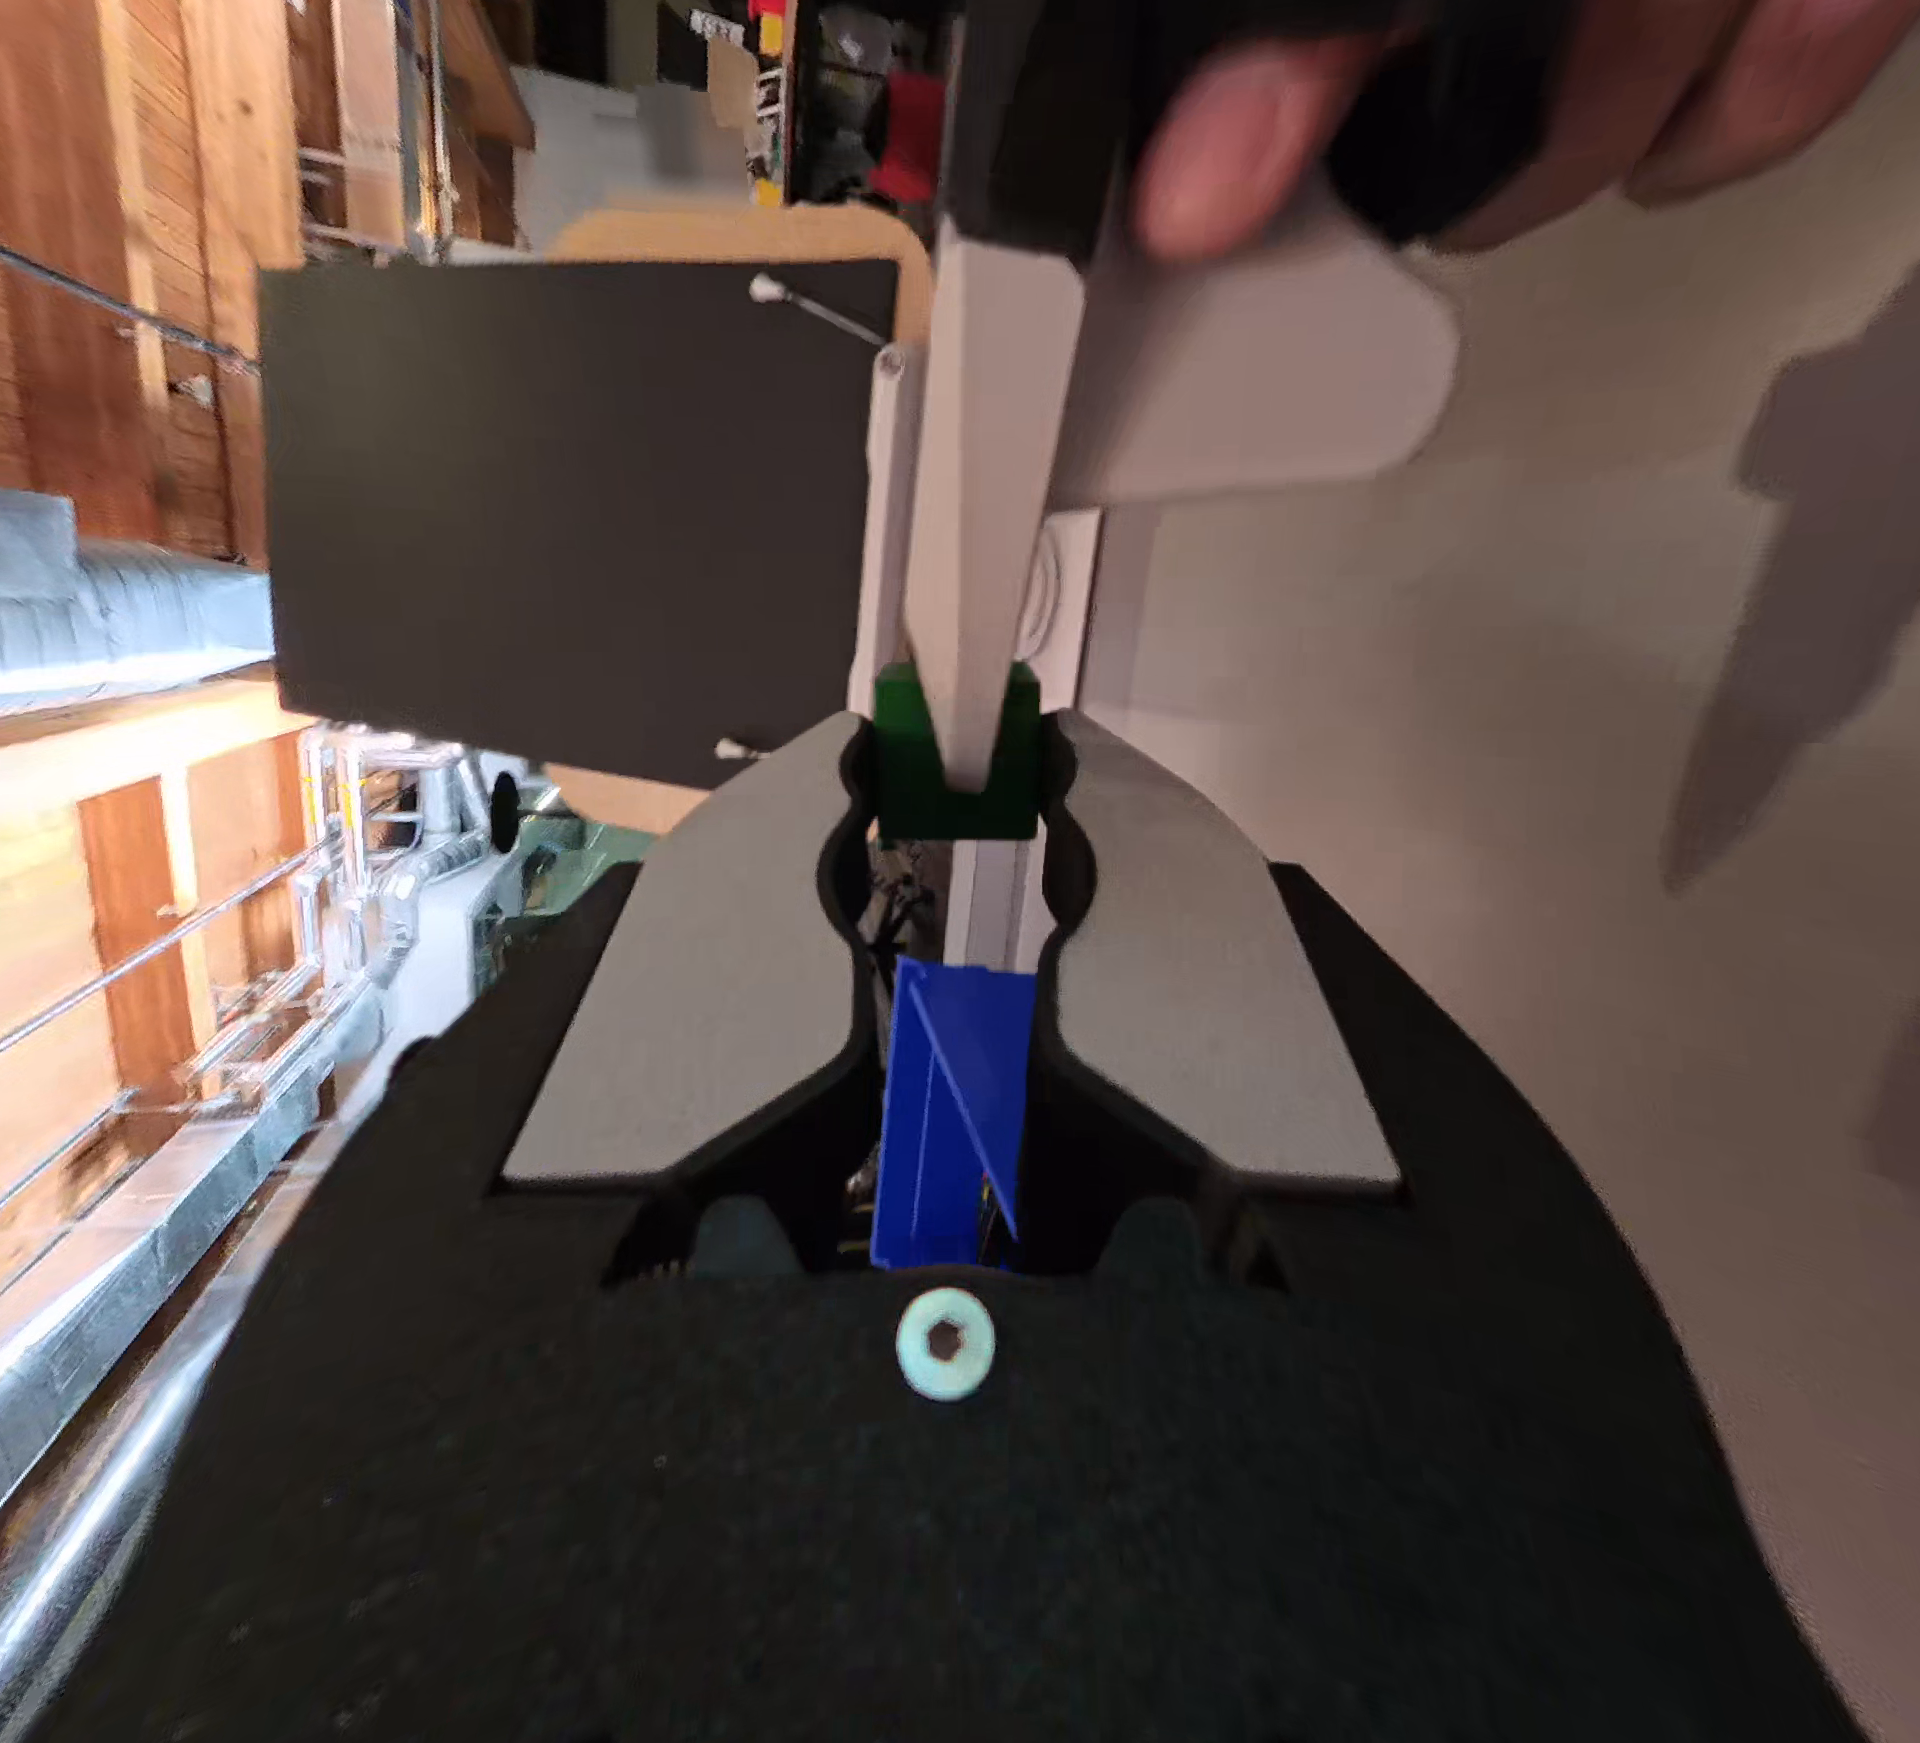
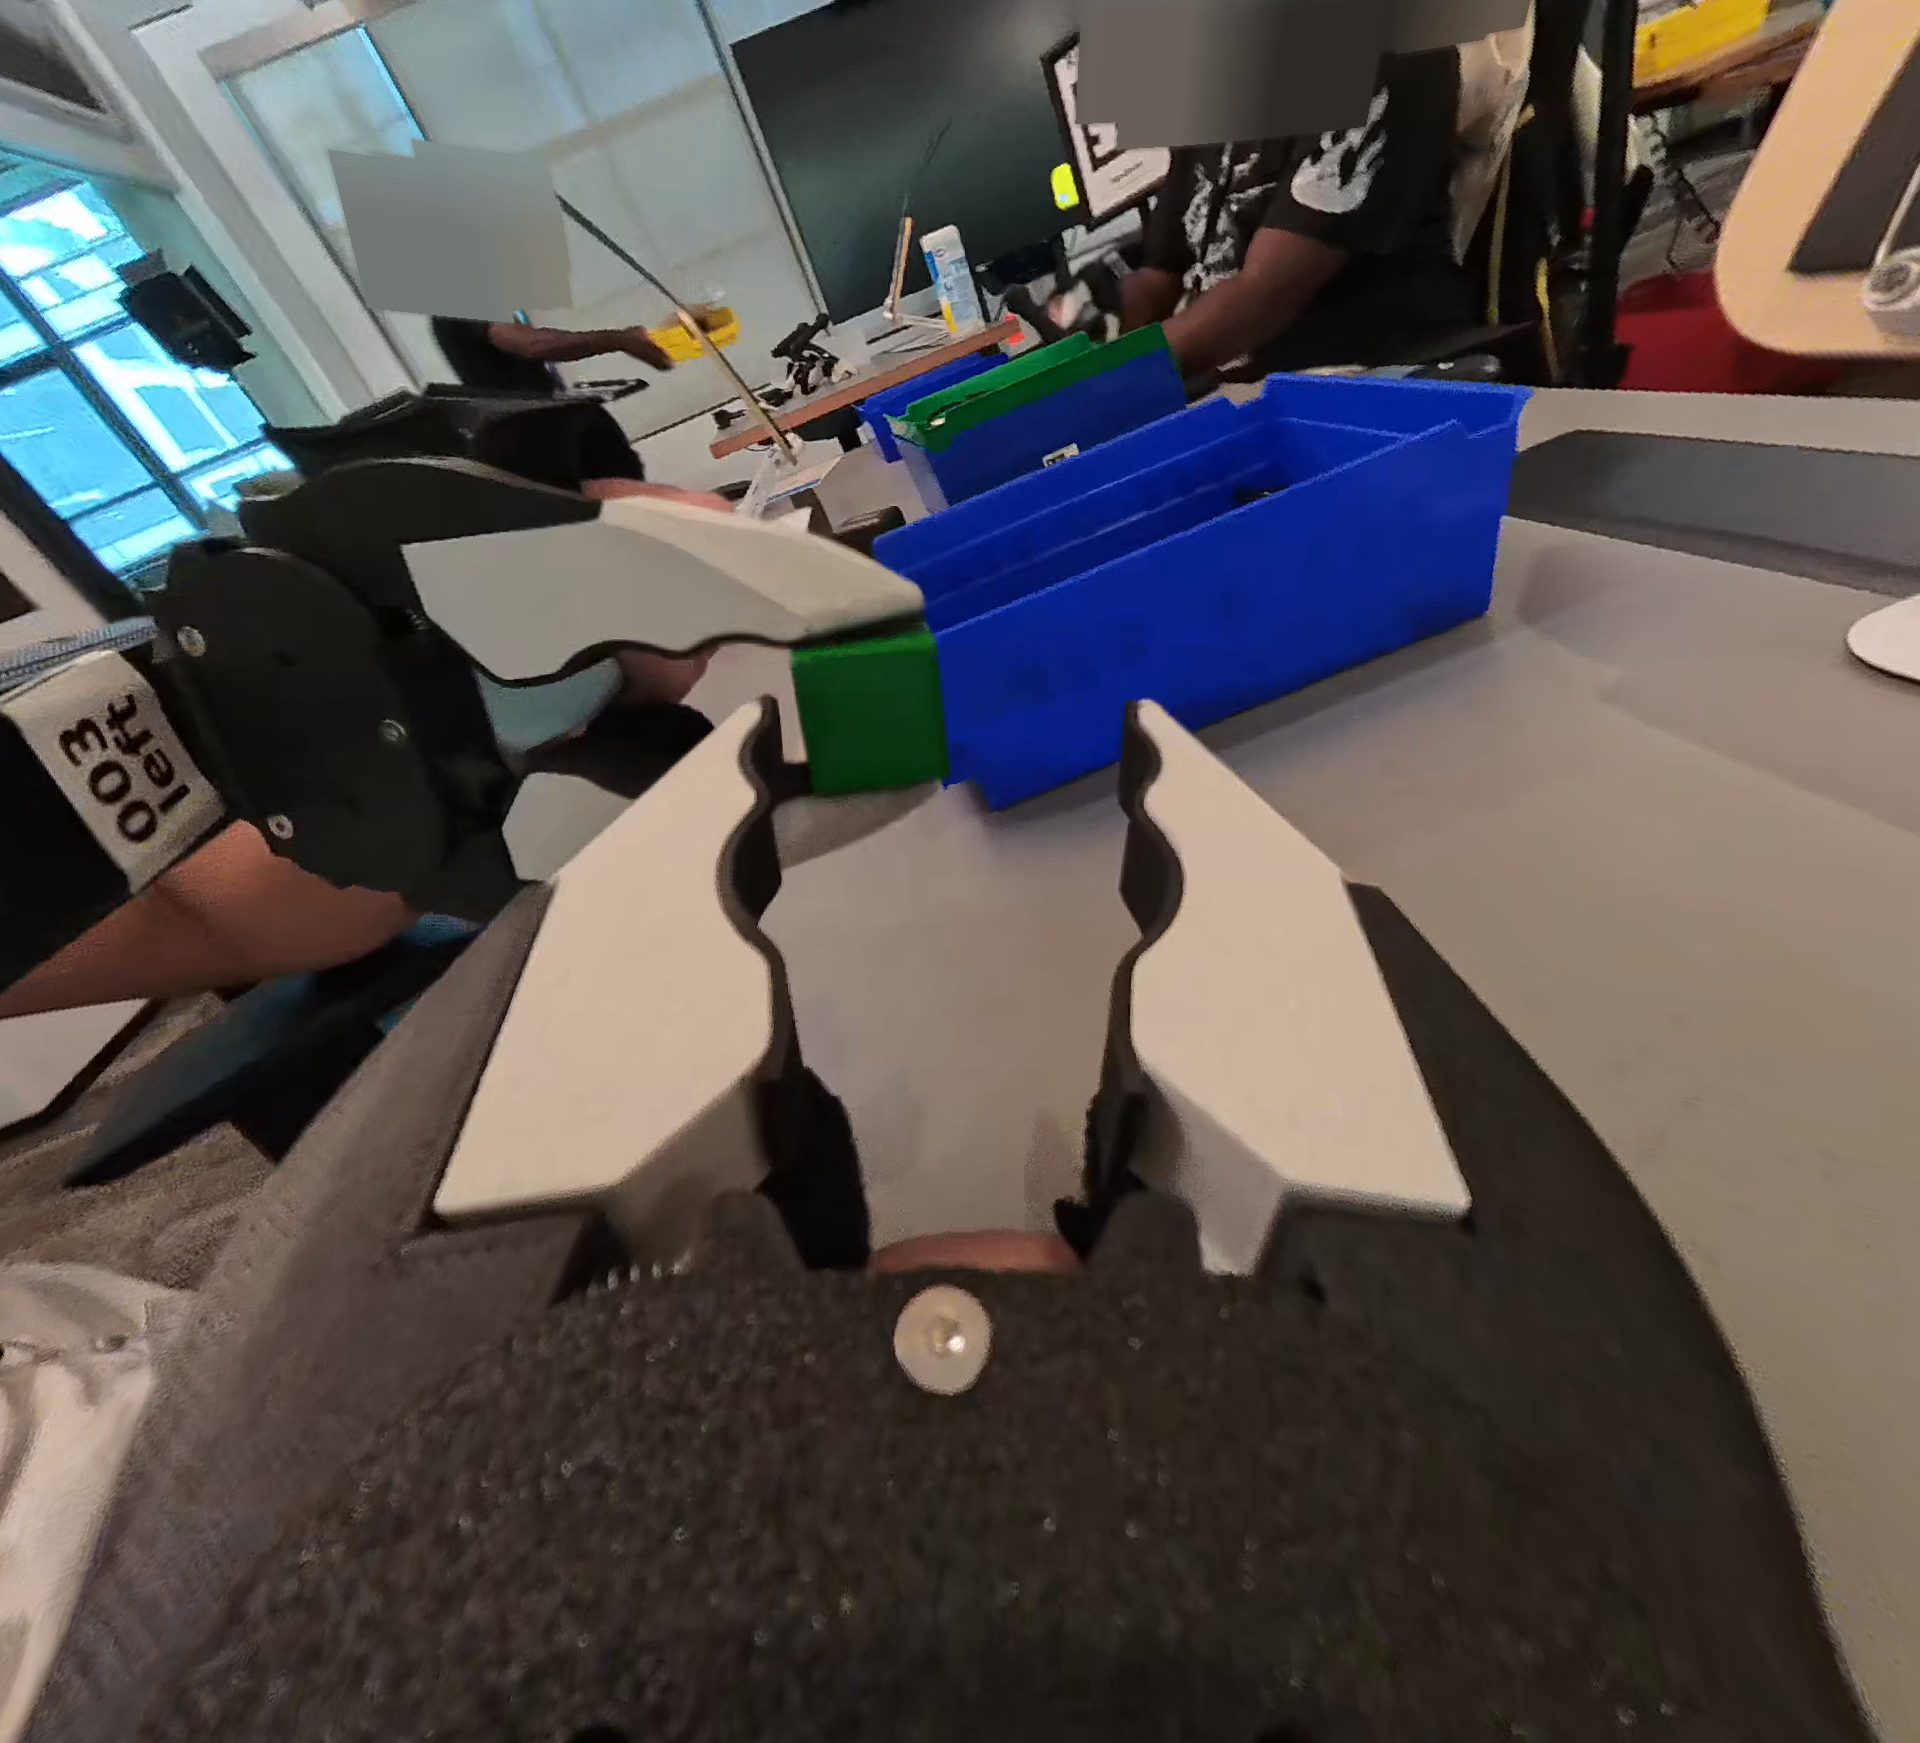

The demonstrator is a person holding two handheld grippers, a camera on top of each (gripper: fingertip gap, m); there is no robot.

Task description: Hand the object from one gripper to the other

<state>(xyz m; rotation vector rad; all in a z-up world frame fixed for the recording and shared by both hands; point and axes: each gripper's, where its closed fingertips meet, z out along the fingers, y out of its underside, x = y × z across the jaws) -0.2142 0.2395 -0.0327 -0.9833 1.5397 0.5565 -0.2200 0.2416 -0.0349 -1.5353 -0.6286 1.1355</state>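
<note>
Surface point(image 2: 1558, 914): a flat grey top carrying the long blue plastic bin point(image 2: 1195, 571); in the left wrist view the bin shows only as a blue sliver between the fingers.
Left tool point(image 1: 956, 784): narrow, its two grey fingers pinched on the small green rectangular block point(image 1: 914, 779), held in the air above the surface, in front of the bin.
Right tool point(image 2: 951, 758): wide, nothing between its fingers; its near finger sits just beside the block.
Progress: the hand-over looks about midway; the giving grip is on, the receiving grip and the release are not yet done.
Hidden: one right finger crosses the block in the left wrist view, so actual contact cannot be told; the block's far face is unseen.
</note>
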